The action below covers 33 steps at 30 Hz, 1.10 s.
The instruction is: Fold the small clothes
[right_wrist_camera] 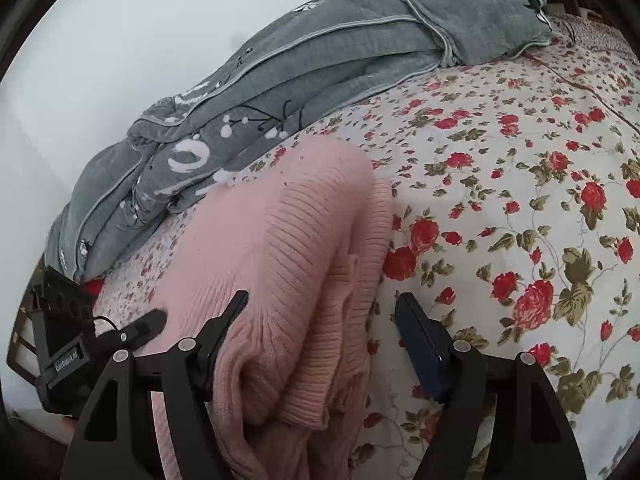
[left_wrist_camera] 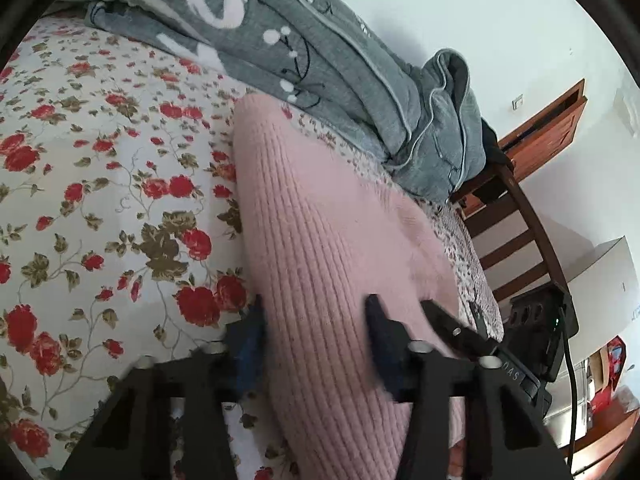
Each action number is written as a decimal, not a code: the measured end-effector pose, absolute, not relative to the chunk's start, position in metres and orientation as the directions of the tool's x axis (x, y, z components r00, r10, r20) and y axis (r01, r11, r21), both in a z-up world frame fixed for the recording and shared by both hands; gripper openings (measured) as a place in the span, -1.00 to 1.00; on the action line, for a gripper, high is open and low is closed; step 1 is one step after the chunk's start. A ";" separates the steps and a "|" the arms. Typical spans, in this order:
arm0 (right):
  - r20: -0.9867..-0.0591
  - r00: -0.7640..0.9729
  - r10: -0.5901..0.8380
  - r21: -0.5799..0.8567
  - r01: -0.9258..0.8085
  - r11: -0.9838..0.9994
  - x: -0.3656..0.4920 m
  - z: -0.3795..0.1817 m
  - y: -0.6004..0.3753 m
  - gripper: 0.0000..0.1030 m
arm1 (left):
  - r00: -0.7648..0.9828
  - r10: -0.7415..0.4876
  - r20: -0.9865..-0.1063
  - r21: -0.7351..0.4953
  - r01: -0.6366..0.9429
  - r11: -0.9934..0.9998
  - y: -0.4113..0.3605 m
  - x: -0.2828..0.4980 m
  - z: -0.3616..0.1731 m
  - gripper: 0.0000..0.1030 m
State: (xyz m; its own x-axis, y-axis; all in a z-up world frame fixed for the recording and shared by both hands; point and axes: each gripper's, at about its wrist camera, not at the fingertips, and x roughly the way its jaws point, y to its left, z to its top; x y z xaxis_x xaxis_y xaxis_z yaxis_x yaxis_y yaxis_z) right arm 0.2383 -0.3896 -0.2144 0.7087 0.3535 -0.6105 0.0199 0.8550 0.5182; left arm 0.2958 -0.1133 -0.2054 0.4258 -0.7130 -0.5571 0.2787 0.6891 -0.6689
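A pink ribbed knit garment (left_wrist_camera: 320, 240) lies folded on the floral bedsheet (left_wrist_camera: 100, 180). My left gripper (left_wrist_camera: 316, 312) is open, its fingers straddling the near part of the garment. In the right wrist view the garment (right_wrist_camera: 296, 240) shows folded layers with a ribbed hem. My right gripper (right_wrist_camera: 322, 304) is open, its left finger (right_wrist_camera: 224, 320) on the pink knit and its right finger (right_wrist_camera: 420, 340) over the sheet. The other gripper (right_wrist_camera: 136, 330) shows at the left of that view, and in the left wrist view (left_wrist_camera: 452, 328) at the right.
A grey quilt (left_wrist_camera: 320, 60) with white patterns is bunched along the bed's far side by the wall; it also shows in the right wrist view (right_wrist_camera: 320, 60). A dark wooden headboard (left_wrist_camera: 528, 216) stands at the right. The floral sheet (right_wrist_camera: 520, 160) spreads out beside the garment.
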 end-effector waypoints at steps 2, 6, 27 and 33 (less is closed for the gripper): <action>-0.595 0.715 0.367 0.548 0.026 0.836 0.237 -0.213 -0.389 -0.11 | 0.456 -0.695 -0.556 -0.641 0.297 0.708 -0.113 0.291 -0.198 -0.33; -0.521 0.760 0.388 0.581 -0.018 0.814 0.226 -0.193 -0.378 -0.34 | 0.515 -0.663 -0.543 -0.596 0.320 0.737 -0.103 0.275 -0.179 -0.34; -0.565 0.711 0.419 0.419 -0.190 0.888 0.221 -0.186 -0.259 -0.09 | 0.774 -0.376 -0.509 -0.369 0.199 0.908 0.024 0.230 -0.140 0.14; -0.581 0.722 0.375 0.408 -0.140 0.902 0.262 -0.173 -0.260 0.07 | 0.755 -0.440 -0.486 -0.475 0.195 0.858 0.029 0.248 -0.143 0.14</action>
